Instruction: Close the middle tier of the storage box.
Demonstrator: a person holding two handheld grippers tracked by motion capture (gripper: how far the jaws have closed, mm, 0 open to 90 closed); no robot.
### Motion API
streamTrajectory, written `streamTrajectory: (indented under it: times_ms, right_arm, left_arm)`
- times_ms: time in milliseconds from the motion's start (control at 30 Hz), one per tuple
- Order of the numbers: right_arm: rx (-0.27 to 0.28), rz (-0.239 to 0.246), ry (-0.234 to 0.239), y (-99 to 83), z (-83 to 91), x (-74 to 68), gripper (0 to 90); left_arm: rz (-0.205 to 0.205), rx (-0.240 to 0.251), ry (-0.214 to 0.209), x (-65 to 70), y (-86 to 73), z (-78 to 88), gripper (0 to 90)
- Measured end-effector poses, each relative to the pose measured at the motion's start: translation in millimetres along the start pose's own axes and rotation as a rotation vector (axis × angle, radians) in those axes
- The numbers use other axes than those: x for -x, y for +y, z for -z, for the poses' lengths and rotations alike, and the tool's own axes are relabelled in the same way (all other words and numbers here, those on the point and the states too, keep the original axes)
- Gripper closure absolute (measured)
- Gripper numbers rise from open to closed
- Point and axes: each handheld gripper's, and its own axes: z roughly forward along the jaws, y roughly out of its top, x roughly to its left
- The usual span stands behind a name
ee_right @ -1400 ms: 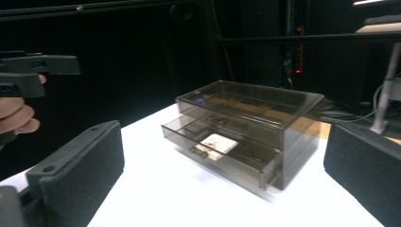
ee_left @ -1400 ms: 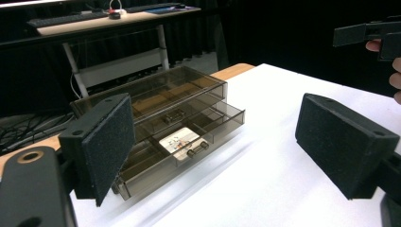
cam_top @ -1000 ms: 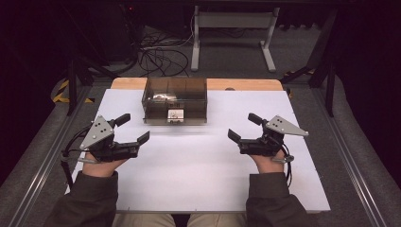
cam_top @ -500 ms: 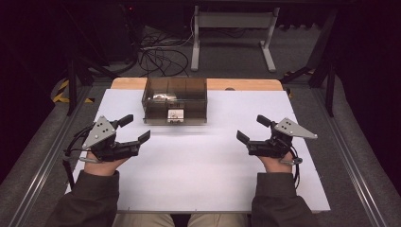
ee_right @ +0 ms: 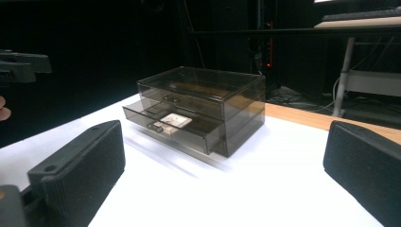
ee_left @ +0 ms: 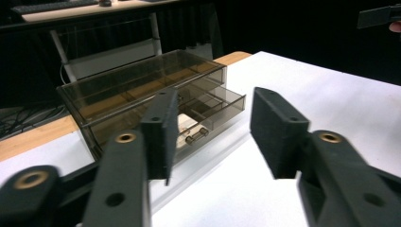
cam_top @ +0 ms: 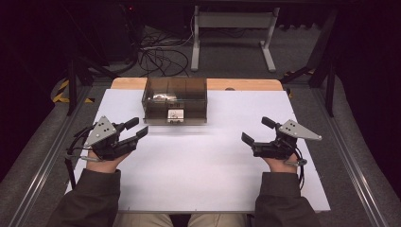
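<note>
A smoky clear drawer box (cam_top: 175, 97) stands at the back middle of the white table (cam_top: 213, 170). Its lower drawer (ee_right: 175, 127) is pulled partly out and holds a small white item (ee_right: 172, 120). My left gripper (cam_top: 137, 127) hovers at the left, aimed at the box (ee_left: 142, 90). Its jaws have just been closing and stand half apart, with nothing between them (ee_left: 213, 127). My right gripper (cam_top: 257, 130) sits at the right, jaws wide open and empty (ee_right: 227, 161). Both grippers are well clear of the box.
A wooden strip (cam_top: 246, 84) borders the table's far edge. Metal rails (cam_top: 42, 161) run along both sides. Behind the table, cables (cam_top: 156, 56) and a desk frame (cam_top: 231, 23) lie on the dark floor.
The left gripper's jaws have narrowed, with nothing between them. The right hand has drifted a little to the right. The box and drawer have not moved.
</note>
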Motion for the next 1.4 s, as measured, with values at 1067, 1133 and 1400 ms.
streamTrajectory:
  times_ms: [1067,1133,1400]
  right_arm:
    - [0.025,0.020,0.007,2.8,3.6,-0.6,0.7]
    - [0.025,0.021,0.007,2.9,3.4,-1.0,0.6]
    - [0.027,0.026,0.007,4.0,4.9,-1.4,0.7]
  left_arm:
    - [0.003,-0.116,0.028,-1.2,-32.7,-33.8,90.0]
    - [0.011,-0.120,0.028,-0.6,-33.8,-36.4,90.0]
    - [0.021,-0.134,0.037,-1.4,-37.5,-44.6,90.0]
